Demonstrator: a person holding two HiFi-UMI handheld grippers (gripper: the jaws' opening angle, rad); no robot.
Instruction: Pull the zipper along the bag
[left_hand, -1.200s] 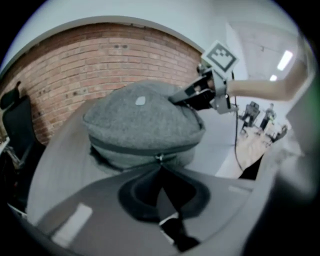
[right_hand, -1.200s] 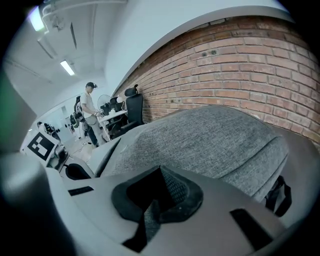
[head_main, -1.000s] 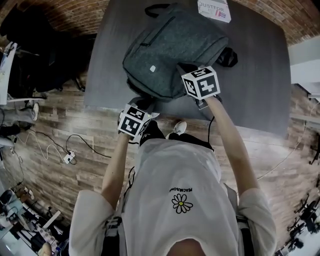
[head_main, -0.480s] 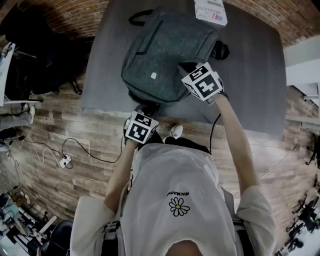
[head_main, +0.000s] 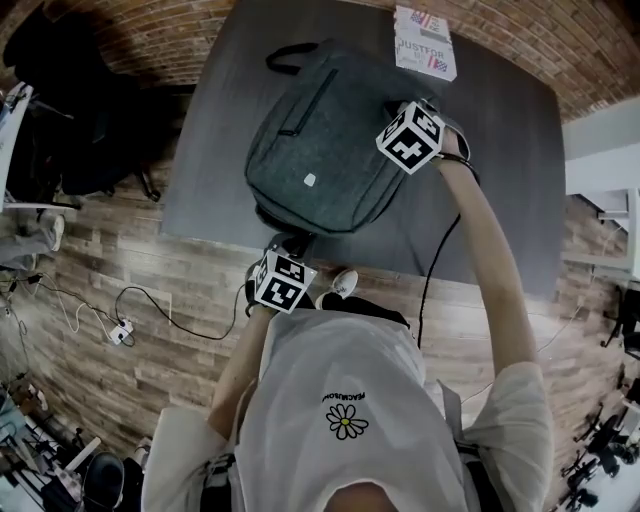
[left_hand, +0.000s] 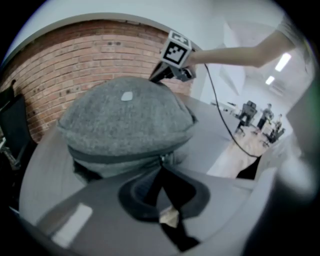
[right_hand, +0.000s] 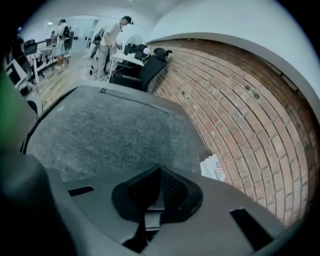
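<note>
A grey backpack (head_main: 325, 140) lies on the dark table (head_main: 510, 170), its zipper seam (left_hand: 125, 156) running round the side. My left gripper (left_hand: 162, 167) is at the bag's near edge, by the table's front, shut on a dark bit of the bag there; its marker cube (head_main: 281, 281) shows below the bag. My right gripper (right_hand: 160, 170) is at the bag's far right side, marker cube (head_main: 410, 135) up, shut on a flat grey zipper pull (right_hand: 153, 215). The bag's grey fabric (right_hand: 110, 135) fills the space ahead of it.
A printed card (head_main: 425, 42) lies on the table beyond the bag, close to the brick wall (right_hand: 240, 110). A black cable (head_main: 435, 270) hangs from the right gripper over the table's front edge. Dark chairs (head_main: 70, 120) stand left of the table.
My right gripper has slid along the bag's right side from its near part toward the far end, and has rolled. The left gripper has stayed at the near edge.
</note>
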